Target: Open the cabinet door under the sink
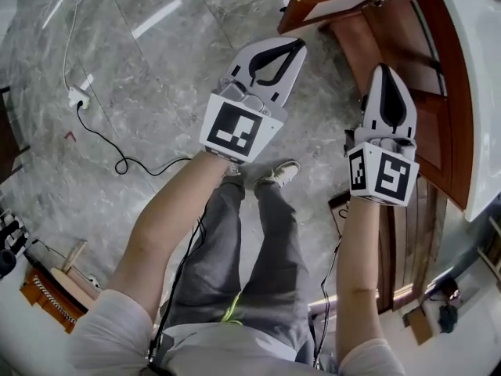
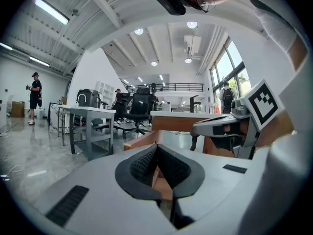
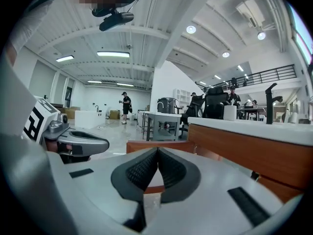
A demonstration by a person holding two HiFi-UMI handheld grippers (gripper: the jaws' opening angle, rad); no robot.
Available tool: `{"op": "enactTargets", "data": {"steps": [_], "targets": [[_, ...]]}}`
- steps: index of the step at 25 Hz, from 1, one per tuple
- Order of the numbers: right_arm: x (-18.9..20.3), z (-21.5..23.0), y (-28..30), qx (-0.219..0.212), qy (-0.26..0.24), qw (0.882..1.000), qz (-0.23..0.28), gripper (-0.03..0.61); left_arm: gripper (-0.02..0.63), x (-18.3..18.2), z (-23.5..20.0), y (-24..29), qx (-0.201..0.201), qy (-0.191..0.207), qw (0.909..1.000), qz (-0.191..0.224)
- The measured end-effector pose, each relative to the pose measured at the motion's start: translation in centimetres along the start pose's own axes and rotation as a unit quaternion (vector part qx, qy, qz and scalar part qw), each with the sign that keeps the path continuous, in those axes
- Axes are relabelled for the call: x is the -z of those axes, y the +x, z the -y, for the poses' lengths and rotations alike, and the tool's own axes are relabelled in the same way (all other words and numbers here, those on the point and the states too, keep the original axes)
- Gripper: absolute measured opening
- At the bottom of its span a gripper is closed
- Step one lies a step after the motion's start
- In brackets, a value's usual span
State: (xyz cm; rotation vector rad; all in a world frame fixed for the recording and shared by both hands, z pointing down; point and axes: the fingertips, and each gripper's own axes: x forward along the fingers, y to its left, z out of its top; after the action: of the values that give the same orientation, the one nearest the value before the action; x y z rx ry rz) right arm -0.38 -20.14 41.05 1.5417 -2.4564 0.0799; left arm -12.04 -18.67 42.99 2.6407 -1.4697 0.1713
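Cabinet door (image 1: 338, 3) stands open, seemingly untouched, ahead of the left hand-held gripper (image 1: 296, 47) and right hand-held gripper (image 1: 384, 72), both closed empty.

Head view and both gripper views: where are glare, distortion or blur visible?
Head view: ceiling lights leave white glare streaks on the glossy grey stone floor, and the brown wooden sink cabinet curves from wide-angle distortion. Left gripper view: the tall window is overexposed; corners are black. Right gripper view: white ceiling beams bend.

The reddish-brown wooden cabinet door (image 1: 338, 3), pale inner panel showing, stands swung open from the brown under-sink cabinet (image 1: 445, 108).
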Motion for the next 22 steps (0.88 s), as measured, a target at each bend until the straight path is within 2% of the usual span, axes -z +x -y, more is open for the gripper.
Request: {"op": "enactTargets", "data": {"steps": [6,14,18,22], "targets": [[-5.6,2.0,-5.7,0.014,0.006,1.000,0.001,0.031,0.018,-6.4,3.6,-2.9,0.003,-0.015,0.9999,0.002],[-13.6,2.3,-13.0,0.021,0.020,1.000,-0.003,0.031,0.018,-17.1,7.4,-6.0,0.023,0.003,0.9997,0.007],[-18.0,4.0,-15.9,0.030,0.023,0.999,0.004,0.031,0.018,-23.1,9.7,-7.1,0.041,0.024,0.9987,0.018],[-22.2,5.1,-18.7,0.044,0.029,0.999,0.010,0.031,0.018,-28.3,10.9,-8.5,0.048,0.017,0.9984,0.026]]}}
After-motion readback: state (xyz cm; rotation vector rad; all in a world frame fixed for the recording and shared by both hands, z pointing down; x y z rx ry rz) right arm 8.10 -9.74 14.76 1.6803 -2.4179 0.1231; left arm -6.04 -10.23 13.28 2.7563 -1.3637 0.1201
